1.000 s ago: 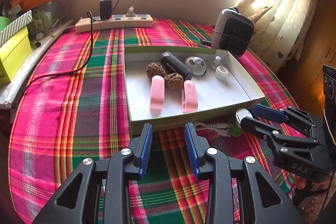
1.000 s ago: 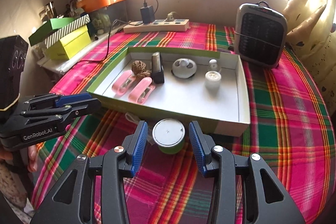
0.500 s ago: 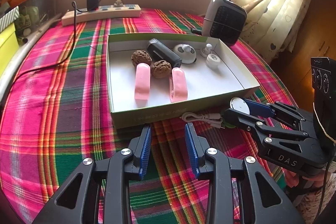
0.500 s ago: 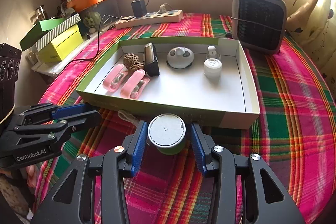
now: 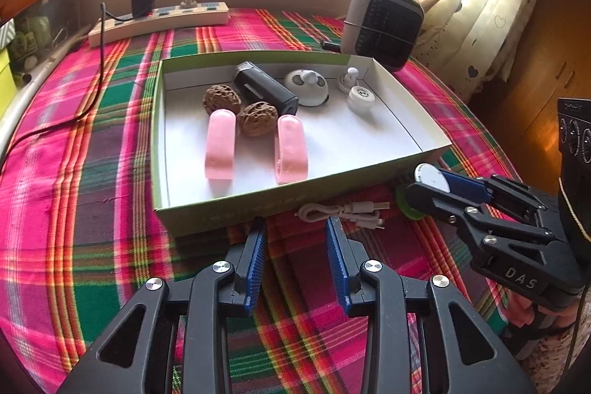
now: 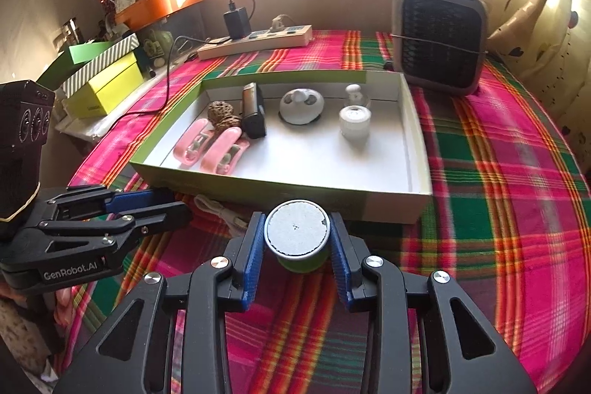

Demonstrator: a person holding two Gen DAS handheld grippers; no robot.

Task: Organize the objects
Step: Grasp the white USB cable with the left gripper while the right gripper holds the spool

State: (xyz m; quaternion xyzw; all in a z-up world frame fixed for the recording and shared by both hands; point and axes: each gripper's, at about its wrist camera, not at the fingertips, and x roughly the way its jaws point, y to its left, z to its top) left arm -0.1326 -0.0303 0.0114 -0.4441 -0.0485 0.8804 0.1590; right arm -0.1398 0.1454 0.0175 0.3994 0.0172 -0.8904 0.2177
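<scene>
A green-sided box (image 5: 221,209) (image 6: 417,135) on the plaid table holds two pink cases (image 5: 219,150), two walnuts (image 5: 257,118), a black device (image 5: 264,91), a white round gadget (image 6: 301,106) and white caps (image 6: 355,122). My right gripper (image 6: 296,235) is shut on a small round tin with a grey lid and green base (image 6: 296,233), just in front of the box; the tin also shows in the left wrist view (image 5: 428,176). My left gripper (image 5: 295,239) is open and empty, near a coiled white cable (image 5: 343,211) at the box's front wall.
A grey fan heater (image 6: 439,36) stands behind the box on the right. A power strip with a black charger (image 6: 255,39) lies at the back. Yellow and green boxes (image 6: 107,80) sit on a ledge to the left. Curtains (image 5: 480,6) hang on the right.
My right gripper's fingers have closed in on the round tin and now grip it. My left gripper has shifted slightly nearer the box and cable, still open.
</scene>
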